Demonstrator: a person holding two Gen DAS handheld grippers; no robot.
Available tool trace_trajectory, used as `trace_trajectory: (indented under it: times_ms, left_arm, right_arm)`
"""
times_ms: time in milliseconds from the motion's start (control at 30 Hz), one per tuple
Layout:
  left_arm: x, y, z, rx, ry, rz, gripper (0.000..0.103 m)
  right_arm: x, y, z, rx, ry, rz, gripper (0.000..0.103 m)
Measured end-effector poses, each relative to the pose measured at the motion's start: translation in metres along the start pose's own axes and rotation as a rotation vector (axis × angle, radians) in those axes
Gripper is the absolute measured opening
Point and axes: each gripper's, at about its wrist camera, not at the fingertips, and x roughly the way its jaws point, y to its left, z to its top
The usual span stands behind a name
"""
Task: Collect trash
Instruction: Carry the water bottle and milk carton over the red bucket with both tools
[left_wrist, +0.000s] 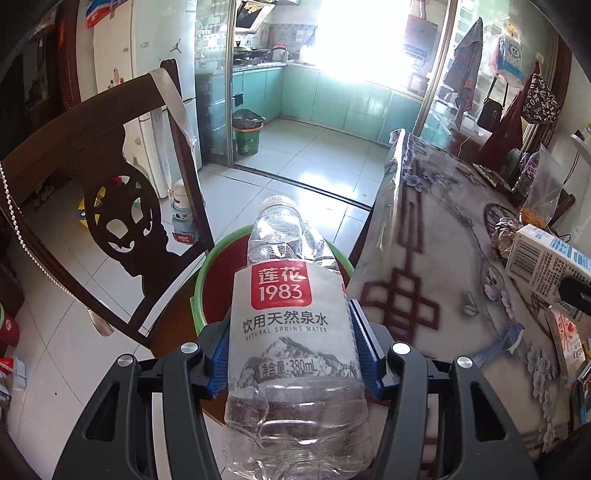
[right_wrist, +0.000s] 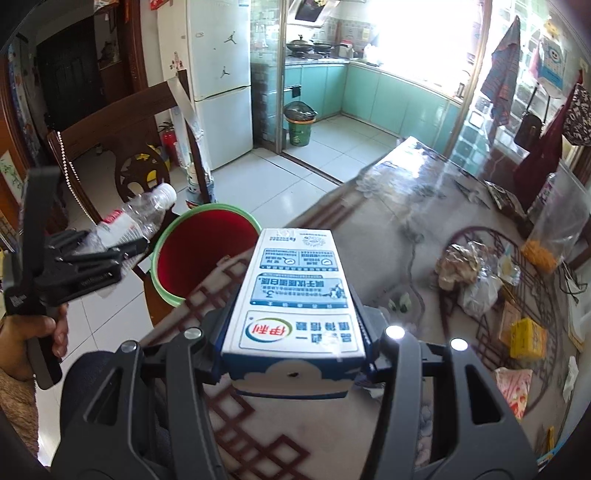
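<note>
My left gripper (left_wrist: 291, 354) is shut on an empty clear plastic water bottle (left_wrist: 291, 317) with a red and white label, held above the red bin with a green rim (left_wrist: 201, 273); the bottle's cap points away. The bottle (right_wrist: 136, 218) and left gripper (right_wrist: 122, 251) also show at the left in the right wrist view. My right gripper (right_wrist: 291, 336) is shut on a white and blue milk carton (right_wrist: 299, 288), held over the table edge next to the bin (right_wrist: 201, 251). The carton (left_wrist: 543, 262) shows at the right in the left wrist view.
A dark wooden chair (left_wrist: 110, 192) stands left of the bin. The patterned table (right_wrist: 369, 221) holds crumpled wrappers (right_wrist: 469, 269), a yellow box (right_wrist: 528, 338), plastic bags and packets at the right. A green bin (right_wrist: 299, 123) stands at the kitchen doorway.
</note>
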Motion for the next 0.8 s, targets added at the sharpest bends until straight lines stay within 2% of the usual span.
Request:
trace_trajectory:
  times_ms: [233,433,567,700,800]
  left_arm:
    - [0.027,0.020,-0.004,-0.061,0.073,-0.045,0.053]
    - [0.052,0.035,-0.006,-0.096,0.123,-0.046,0.053]
    - [0.069,0.042,-0.002,-0.124,0.155,-0.055,0.053]
    - [0.076,0.042,0.003,-0.118,0.170,-0.064,0.053]
    - [0.081,0.042,0.007,-0.109,0.179,-0.060,0.052]
  right_arm:
    - [0.033,0.016,0.011,0.035,0.056,0.156,0.051]
    - [0.059,0.038,0.010,-0.037,0.093,0.148,0.051]
    - [0.081,0.046,0.023,-0.020,0.118,0.202,0.051]
    - [0.092,0.055,0.041,-0.009,0.103,0.228,0.051]
    - [0.095,0.063,0.049,-0.038,0.086,0.217,0.051]
